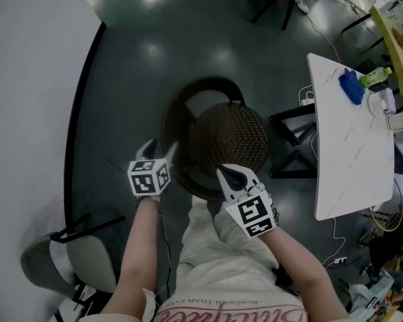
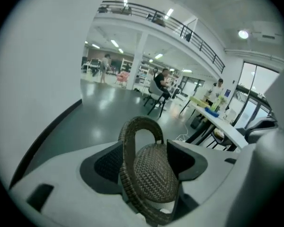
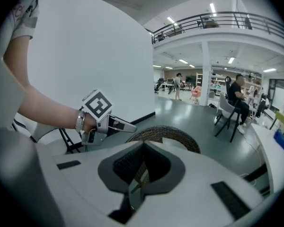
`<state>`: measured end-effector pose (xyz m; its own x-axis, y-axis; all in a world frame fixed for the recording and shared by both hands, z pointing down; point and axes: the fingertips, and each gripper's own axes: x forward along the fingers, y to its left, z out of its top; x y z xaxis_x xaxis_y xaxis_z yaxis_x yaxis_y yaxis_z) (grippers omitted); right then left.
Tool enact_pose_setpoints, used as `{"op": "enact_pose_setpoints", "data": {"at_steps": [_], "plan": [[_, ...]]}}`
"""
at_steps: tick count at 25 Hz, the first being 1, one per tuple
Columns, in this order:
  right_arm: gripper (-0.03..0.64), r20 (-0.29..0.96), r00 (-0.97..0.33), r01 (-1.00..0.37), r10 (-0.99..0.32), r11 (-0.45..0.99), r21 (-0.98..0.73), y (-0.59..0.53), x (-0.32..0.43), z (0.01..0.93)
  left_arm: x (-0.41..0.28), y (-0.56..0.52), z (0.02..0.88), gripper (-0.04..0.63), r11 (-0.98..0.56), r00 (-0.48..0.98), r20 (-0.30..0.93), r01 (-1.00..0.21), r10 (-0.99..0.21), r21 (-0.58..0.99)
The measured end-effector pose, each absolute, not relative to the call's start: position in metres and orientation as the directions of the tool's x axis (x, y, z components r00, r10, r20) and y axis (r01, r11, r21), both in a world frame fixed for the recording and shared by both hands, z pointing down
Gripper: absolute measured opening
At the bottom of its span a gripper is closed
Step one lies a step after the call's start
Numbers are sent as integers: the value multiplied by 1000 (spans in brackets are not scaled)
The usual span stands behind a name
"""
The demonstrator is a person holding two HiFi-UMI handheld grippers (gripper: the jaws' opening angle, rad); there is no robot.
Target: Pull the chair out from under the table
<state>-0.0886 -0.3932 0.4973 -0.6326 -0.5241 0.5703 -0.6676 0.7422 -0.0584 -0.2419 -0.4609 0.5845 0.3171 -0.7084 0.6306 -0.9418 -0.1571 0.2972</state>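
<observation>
- My left gripper [image 1: 160, 149] has its jaws spread as wide as they go, with nothing in them. Looking along them, I see woven hoop and seat framed in the gap, but neither pad touches the weave.
- My right gripper [image 1: 232, 174] has its pads drawn together, tips meeting, and nothing pinched that I can see. It hovers just above the chair's near rim.
- The wicker chair [image 1: 228, 136] stands on the dark floor right in front of me. Its whole seat is clear of the white table [image 1: 349, 153] on my right, and only the table's black legs [image 1: 292, 139] are near the seat's edge.
- So the pull looks as good as done to me, and the step in hand is letting go cleanly.
- The left jaws should be wide until they are well off the hoop [image 1: 208, 82], lifting up rather than sideways. A pad snagging the weave would drag the chair along.
- The right tips should stay off the rim, since a nudge there could swing the chair back toward those legs.
- If more room is wanted, I'd grip the near rim with both grippers and draw it straight toward me, evenly, so the chair doesn't twist.
</observation>
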Motion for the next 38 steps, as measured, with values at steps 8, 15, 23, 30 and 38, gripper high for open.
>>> {"op": "enact_pose_setpoints", "data": {"at_steps": [8, 15, 23, 30, 38], "plan": [[3, 448, -664, -664, -599, 748, 15, -393, -69, 405, -167, -430, 461, 258, -325, 403, 391, -911, -827, 253], [3, 325, -676, -688, -662, 724, 44, -383, -46, 346, -113, -405, 373, 247, -461, 476, 225, -879, -850, 118], [3, 213, -692, -692, -690, 718, 78, -379, -31, 308, -86, -391, 321, 113, -487, 487, 109, -873, -866, 26], [3, 152, -692, -703, -706, 706, 85, -376, -25, 292, -66, -388, 298, 8, -500, 499, 38, -866, -866, -24], [3, 128, -690, -707, -712, 701, 94, -370, -20, 288, -50, -384, 287, 6, -529, 529, 10, -848, -849, -44]]}}
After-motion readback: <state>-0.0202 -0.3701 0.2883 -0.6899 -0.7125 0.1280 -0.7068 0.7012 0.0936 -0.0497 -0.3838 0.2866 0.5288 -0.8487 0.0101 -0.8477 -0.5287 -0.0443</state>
